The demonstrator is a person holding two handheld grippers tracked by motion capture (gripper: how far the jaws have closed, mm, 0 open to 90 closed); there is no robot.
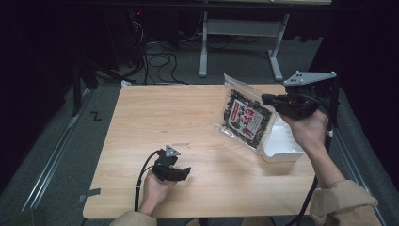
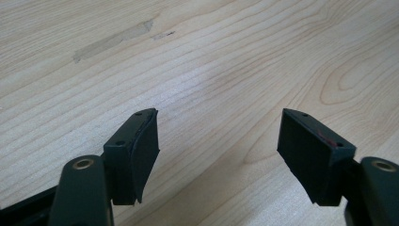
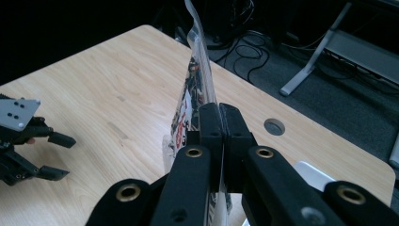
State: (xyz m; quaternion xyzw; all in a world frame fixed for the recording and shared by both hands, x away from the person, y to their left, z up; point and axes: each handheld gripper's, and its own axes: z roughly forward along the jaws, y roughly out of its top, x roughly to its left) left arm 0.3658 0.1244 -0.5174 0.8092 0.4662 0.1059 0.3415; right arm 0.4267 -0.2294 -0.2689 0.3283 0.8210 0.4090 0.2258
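Bag (image 1: pixel 245 117) of dark dried food, clear plastic with a red-and-white label, held up off the counter (image 1: pixel 188 117) near its right edge, tilted, lower corner hanging just above a white tray (image 1: pixel 283 143). Pinched at its upper right side by the right gripper (image 1: pixel 269 99), jaws clenched on the plastic. Seen edge-on in the right gripper view as a thin upright sheet (image 3: pixel 197 80) rising from between the two black jaws of that gripper (image 3: pixel 220 110), pressed flat together on it. Right hand (image 1: pixel 308 127) wrapped around the gripper body, grey three-cornered plate on top, sleeve entering from the bottom right corner.

White tray resting by the right edge of the counter, partly behind the bag; a corner of it (image 3: pixel 313 172) visible past the jaws in the right gripper view.

Left gripper (image 1: pixel 184 173) low over the counter near the front edge, left of centre, held in the left hand (image 1: pixel 157 186), black cable looping off to the left. Jaws released, wide apart, nothing between them: bare wood grain in the gap in the left gripper view (image 2: pixel 219 141). Same gripper at far left in the right gripper view (image 3: pixel 54 155), jaws spread, well apart from the bag.

Pale smudge (image 2: pixel 110 41) on the wood ahead of the left jaws. Round hole (image 3: pixel 274 126) in the counter near its far edge. Cables (image 1: pixel 160 61) and grey desk legs (image 1: pixel 203 47) on the floor beyond.
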